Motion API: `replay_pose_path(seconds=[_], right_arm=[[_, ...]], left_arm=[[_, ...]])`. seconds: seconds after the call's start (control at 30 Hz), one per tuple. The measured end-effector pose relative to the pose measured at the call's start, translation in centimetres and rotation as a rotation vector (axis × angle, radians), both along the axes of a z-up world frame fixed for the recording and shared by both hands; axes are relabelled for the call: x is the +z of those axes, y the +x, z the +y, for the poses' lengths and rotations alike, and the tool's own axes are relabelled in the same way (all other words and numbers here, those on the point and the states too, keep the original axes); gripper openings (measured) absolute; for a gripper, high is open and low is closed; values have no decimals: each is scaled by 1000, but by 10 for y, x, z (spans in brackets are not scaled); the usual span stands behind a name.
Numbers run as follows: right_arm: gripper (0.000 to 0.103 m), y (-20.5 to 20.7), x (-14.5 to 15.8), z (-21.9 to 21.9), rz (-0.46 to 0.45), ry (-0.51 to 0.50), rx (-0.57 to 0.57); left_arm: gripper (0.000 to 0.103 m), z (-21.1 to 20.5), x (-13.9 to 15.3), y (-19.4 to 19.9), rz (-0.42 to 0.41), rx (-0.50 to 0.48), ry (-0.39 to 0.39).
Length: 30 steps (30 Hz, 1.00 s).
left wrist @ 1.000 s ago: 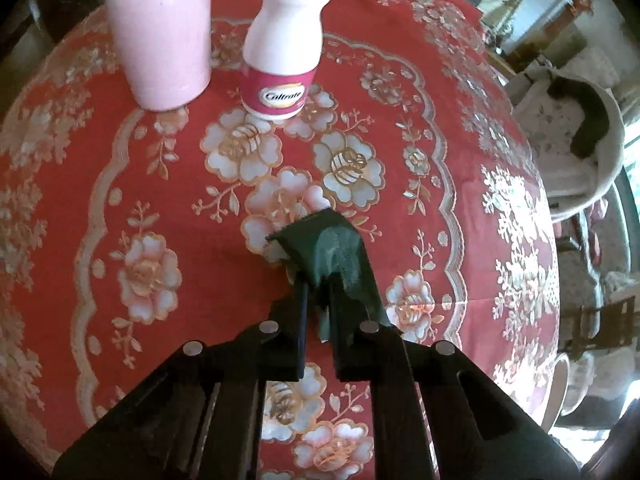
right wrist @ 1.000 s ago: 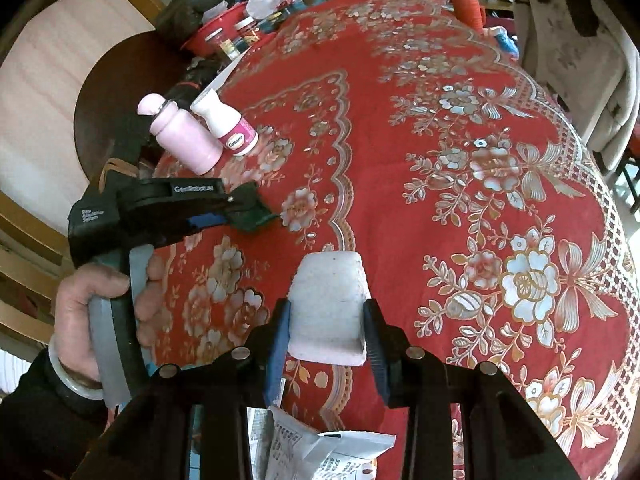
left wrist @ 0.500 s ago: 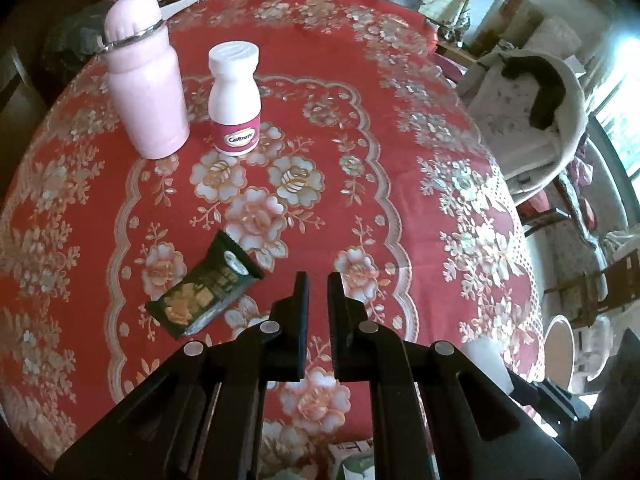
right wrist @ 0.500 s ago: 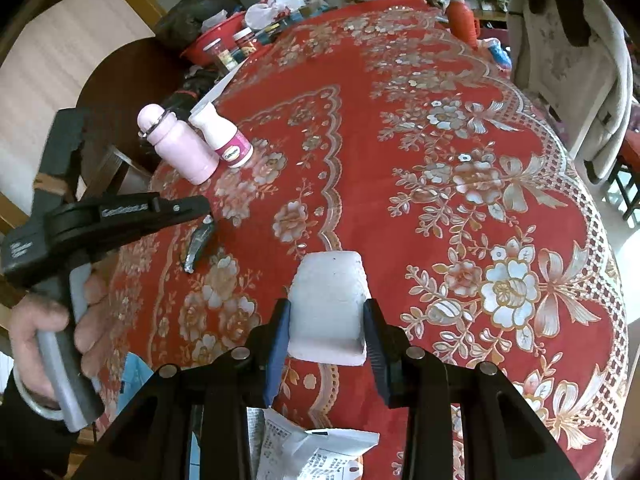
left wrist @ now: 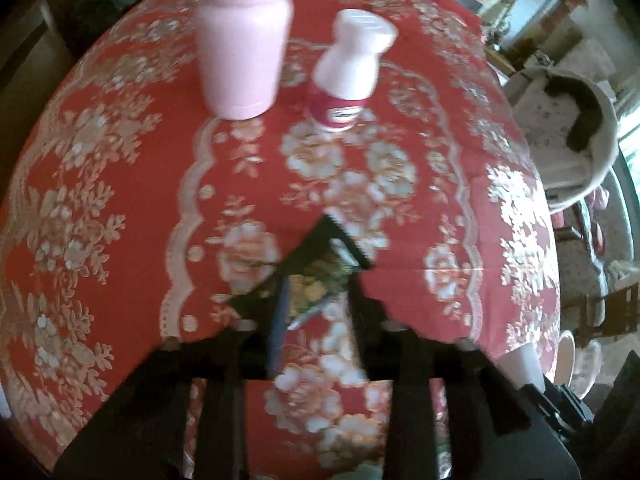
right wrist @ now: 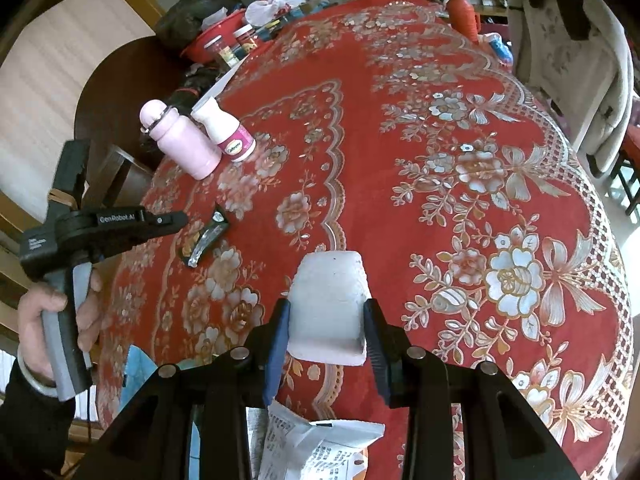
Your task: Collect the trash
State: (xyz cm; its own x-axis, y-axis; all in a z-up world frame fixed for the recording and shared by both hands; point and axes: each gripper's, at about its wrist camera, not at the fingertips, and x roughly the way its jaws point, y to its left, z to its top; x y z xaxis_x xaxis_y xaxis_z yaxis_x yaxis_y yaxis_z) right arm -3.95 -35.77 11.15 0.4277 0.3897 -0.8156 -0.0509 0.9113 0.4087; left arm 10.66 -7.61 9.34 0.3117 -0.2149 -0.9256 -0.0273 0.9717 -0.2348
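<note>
A dark green snack wrapper (left wrist: 316, 268) lies flat on the red floral tablecloth (left wrist: 120, 220); it also shows in the right wrist view (right wrist: 206, 238). My left gripper (left wrist: 316, 292) is open, its fingers straddling the wrapper's near end just above the cloth. The same gripper shows in the right wrist view (right wrist: 182, 220), held by a hand. My right gripper (right wrist: 326, 320) is shut on a white foam block (right wrist: 326, 300), held above the table's near side.
A pink bottle (left wrist: 244, 44) and a white pill bottle (left wrist: 348, 72) stand beyond the wrapper. White printed packaging (right wrist: 316, 444) lies under my right gripper. Jars and clutter (right wrist: 240, 36) sit at the far edge. A chair with a coat (right wrist: 576, 64) stands to the right.
My left gripper dropped the wrapper onto the cloth, lifted away shut, then opened and came back down over it. My right gripper kept still with the foam block.
</note>
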Motion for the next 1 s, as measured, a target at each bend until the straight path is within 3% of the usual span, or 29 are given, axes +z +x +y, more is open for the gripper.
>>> replay_pose_path(seconds=[0.07,0.13,0.37,0.63,0.67,0.7,0.77,1.0], right_arm=[[36,3,-2,1,6,5,2],[36,6,-4,4,11,6,4],[36,11,-8,12,27,0,19],[36,13,-11,11,38,-2,11],[36,13,-11,11,38,-4,11],[36,13,-11,11,37,-6,10],[36,13,-11,11,34,-5,10],[36,13,-1,14,-10,-17,0]], left_arm=[[51,7,-5,-1,-7,14,-6],[51,6,-10,0,-15,-10,11],[54,-19,-33,0,-25,-209,100],[53,-22,-42,5,-63,-217,183],[46,-20,-41,6,-63,-204,182],[27,-19,-40,6,-66,-189,188],[19,-16,-36,5,-61,-170,182],[15,-22,0,-16,-134,-175,206]])
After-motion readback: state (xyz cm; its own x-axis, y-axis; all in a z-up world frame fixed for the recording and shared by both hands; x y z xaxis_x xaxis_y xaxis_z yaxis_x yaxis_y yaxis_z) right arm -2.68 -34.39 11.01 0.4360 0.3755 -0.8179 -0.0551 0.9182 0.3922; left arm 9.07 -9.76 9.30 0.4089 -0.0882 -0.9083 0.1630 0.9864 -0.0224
